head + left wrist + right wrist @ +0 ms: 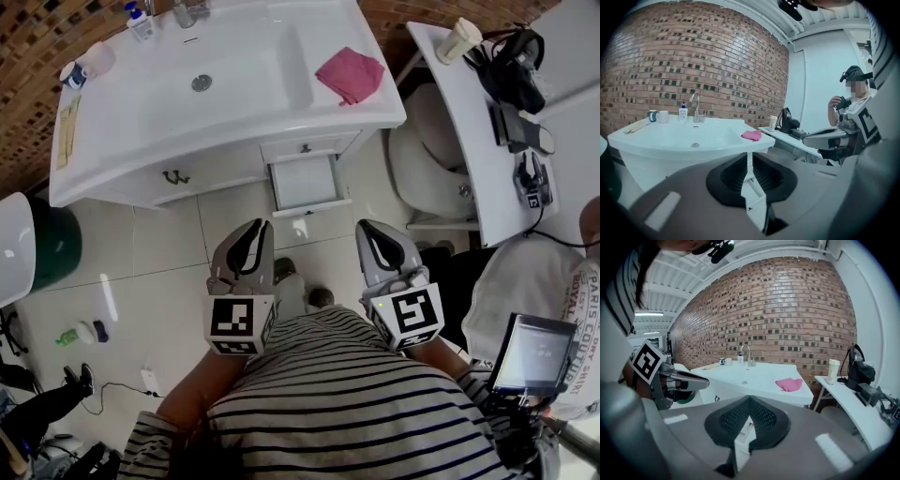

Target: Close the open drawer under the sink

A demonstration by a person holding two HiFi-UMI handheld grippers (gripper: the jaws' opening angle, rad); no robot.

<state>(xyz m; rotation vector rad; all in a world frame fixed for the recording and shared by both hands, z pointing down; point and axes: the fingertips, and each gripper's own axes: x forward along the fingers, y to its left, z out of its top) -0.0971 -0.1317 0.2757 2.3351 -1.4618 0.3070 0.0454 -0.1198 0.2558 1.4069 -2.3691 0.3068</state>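
- Two grippers are held side by side, well short of the sink (141,112). The left gripper (255,228) and the right gripper (367,228) each have their jaws closed tip to tip, with nothing between them.
- Off to the sink's right, at the near edge, a second person's white shirt (586,291) bears print. "PARIS" can be read, but the rest is cut off.
- One drawer (305,181) stands pulled out under the sink's right front, beyond both grippers and between their lines.
- One green bin (56,246) stands on the floor at the sink's left front corner.
- One pink cloth (350,74) lies on the sink's right rim.
- One white side table (469,141) runs to the sink's right, with one pale cup (459,40) at its far end.
- Two mugs stand at the sink's back left corner: a white mug (98,58) and a blue-patterned mug (72,75).
- One pump bottle (141,21) and one faucet (187,11) stand at the sink's back edge; the bottle's label is too small to read.
- A brick wall (37,37) rises behind the sink.
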